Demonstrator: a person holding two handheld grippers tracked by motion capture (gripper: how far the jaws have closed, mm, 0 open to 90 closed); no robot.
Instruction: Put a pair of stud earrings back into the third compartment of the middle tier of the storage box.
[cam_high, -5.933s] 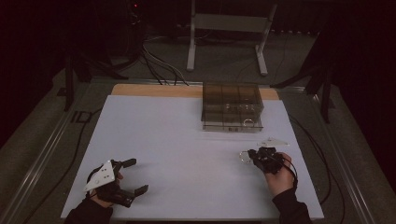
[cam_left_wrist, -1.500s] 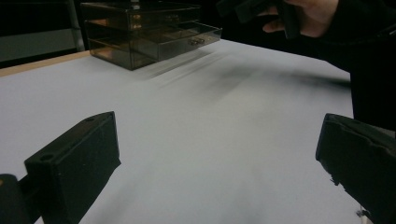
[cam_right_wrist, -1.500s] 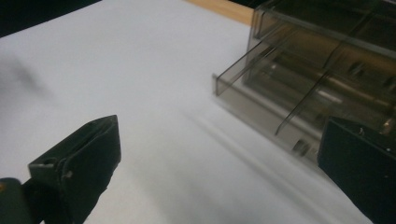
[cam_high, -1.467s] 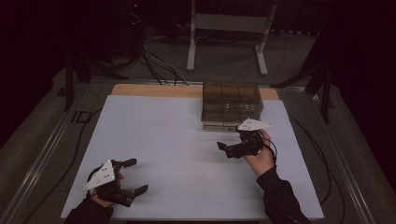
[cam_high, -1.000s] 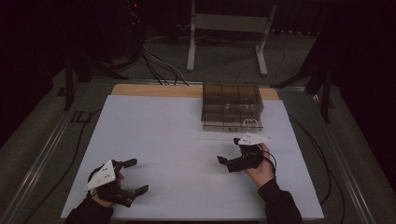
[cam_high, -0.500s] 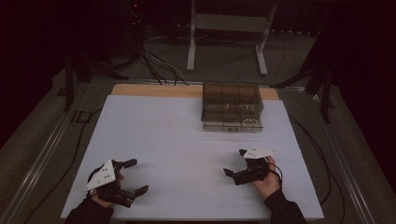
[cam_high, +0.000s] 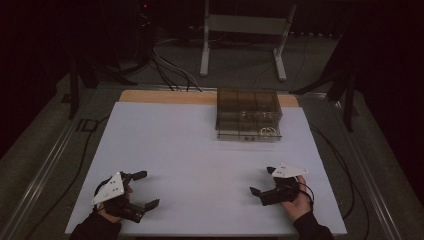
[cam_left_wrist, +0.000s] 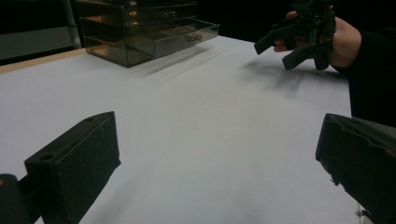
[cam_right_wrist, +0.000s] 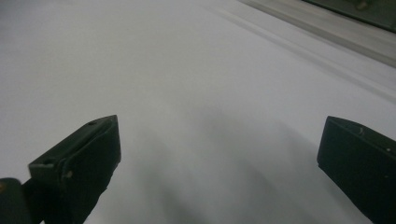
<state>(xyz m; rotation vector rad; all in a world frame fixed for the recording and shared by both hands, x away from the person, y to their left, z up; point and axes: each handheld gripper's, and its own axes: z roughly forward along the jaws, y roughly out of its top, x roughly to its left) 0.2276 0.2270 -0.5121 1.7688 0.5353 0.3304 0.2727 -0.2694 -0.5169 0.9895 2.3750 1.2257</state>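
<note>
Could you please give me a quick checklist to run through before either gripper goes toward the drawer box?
1. Right gripper open and empty: ok, jaws stand wide apart with nothing between them.
2. Left gripper open and empty: ok, jaws wide apart over bare table.
3. Path from the right gripper to the drawer box free: ok, just white table between them.
4. Drawer box standing square at the far edge of the table: ok.
5. Drawers shut: cannot tell; in the left gripper view one drawer front seems to stick out slightly.
6. Contents: a ring-like item shows through the front right; the rest cannot tell.
</note>
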